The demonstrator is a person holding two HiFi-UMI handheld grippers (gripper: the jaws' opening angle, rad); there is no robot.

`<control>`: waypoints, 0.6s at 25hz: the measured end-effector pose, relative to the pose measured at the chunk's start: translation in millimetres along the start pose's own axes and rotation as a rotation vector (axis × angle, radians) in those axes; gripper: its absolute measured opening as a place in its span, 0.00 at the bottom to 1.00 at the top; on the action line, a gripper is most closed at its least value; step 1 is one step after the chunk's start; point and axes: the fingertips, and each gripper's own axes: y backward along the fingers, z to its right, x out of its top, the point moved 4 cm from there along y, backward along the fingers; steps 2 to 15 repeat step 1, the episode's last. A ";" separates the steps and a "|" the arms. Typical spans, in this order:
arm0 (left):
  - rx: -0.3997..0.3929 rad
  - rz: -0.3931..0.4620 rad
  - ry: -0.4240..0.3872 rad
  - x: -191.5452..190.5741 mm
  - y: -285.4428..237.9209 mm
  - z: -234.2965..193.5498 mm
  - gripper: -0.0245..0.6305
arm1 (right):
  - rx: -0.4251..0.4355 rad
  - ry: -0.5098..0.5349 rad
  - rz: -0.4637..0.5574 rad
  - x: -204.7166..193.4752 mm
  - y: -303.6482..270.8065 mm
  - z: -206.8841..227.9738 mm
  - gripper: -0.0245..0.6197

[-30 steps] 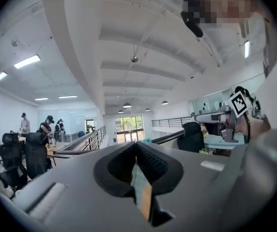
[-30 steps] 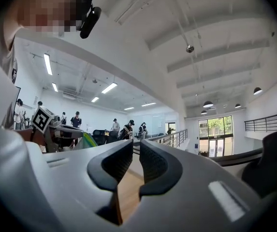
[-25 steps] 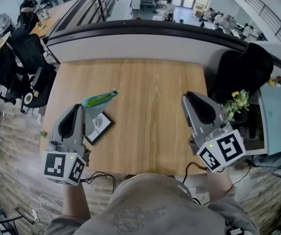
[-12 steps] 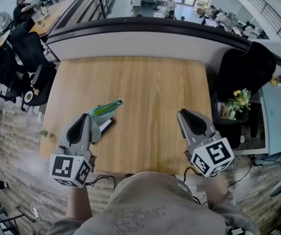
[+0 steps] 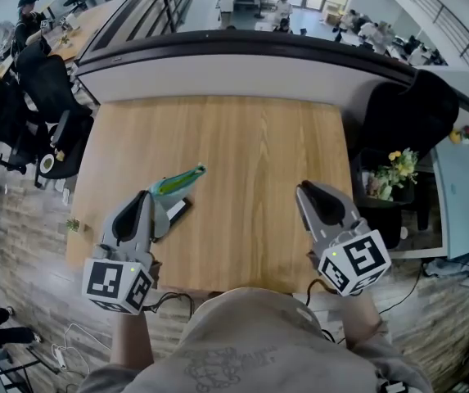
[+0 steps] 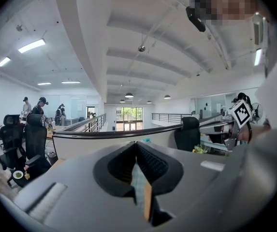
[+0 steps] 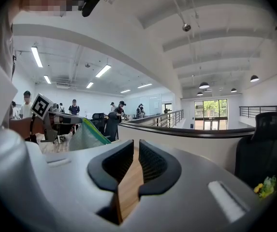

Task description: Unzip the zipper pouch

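The zipper pouch [image 5: 177, 180], teal with a green edge, hangs in the air over the wooden table [image 5: 242, 137], slanting up and to the right. My left gripper [image 5: 142, 196] is shut on its lower left end; in the left gripper view a thin strip of the pouch [image 6: 139, 187] shows between the closed jaws of that gripper [image 6: 136, 146]. My right gripper [image 5: 306, 191] hovers over the table's right front part, well apart from the pouch. Its jaws [image 7: 134, 146] stand a narrow gap apart with only table wood seen between them. The pouch [image 7: 87, 135] shows at the left of that view.
A small black card [image 5: 177, 210] lies on the table under the pouch. A black chair [image 5: 406, 113] and a bunch of flowers [image 5: 398, 170] stand beyond the table's right edge. Office chairs [image 5: 46, 80] are on the left. A curved railing wall [image 5: 242, 64] borders the far side.
Both grippers have drawn back toward the table's front edge, the left one carrying the pouch along. Over the last half second nothing has visibly moved.
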 end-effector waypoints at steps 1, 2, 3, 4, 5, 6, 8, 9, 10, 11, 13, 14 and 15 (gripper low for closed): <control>-0.002 0.000 -0.001 -0.4 -0.2 0.7 0.05 | -0.001 0.004 -0.001 -0.4 0.3 0.6 0.11; -0.002 0.000 -0.001 -0.4 -0.2 0.7 0.05 | -0.001 0.004 -0.001 -0.4 0.3 0.6 0.11; -0.002 0.000 -0.001 -0.4 -0.2 0.7 0.05 | -0.001 0.004 -0.001 -0.4 0.3 0.6 0.11; -0.002 0.000 -0.001 -0.4 -0.2 0.7 0.05 | -0.001 0.004 -0.001 -0.4 0.3 0.6 0.11; -0.002 0.000 -0.001 -0.4 -0.2 0.7 0.05 | -0.001 0.004 -0.001 -0.4 0.3 0.6 0.11; -0.002 0.000 -0.001 -0.4 -0.2 0.7 0.05 | -0.001 0.004 -0.001 -0.4 0.3 0.6 0.11; -0.002 0.000 -0.001 -0.4 -0.2 0.7 0.05 | -0.001 0.004 -0.001 -0.4 0.3 0.6 0.11; -0.002 0.000 -0.001 -0.4 -0.2 0.7 0.05 | -0.001 0.004 -0.001 -0.4 0.3 0.6 0.11; -0.002 0.000 -0.001 -0.4 -0.2 0.7 0.05 | -0.001 0.004 -0.001 -0.4 0.3 0.6 0.11; -0.002 0.000 -0.001 -0.4 -0.2 0.7 0.05 | -0.001 0.004 -0.001 -0.4 0.3 0.6 0.11; -0.002 0.000 -0.001 -0.4 -0.2 0.7 0.05 | -0.001 0.004 -0.001 -0.4 0.3 0.6 0.11; -0.002 0.000 -0.001 -0.4 -0.2 0.7 0.05 | -0.001 0.004 -0.001 -0.4 0.3 0.6 0.11; -0.002 0.000 -0.001 -0.4 -0.2 0.7 0.05 | -0.001 0.004 -0.001 -0.4 0.3 0.6 0.11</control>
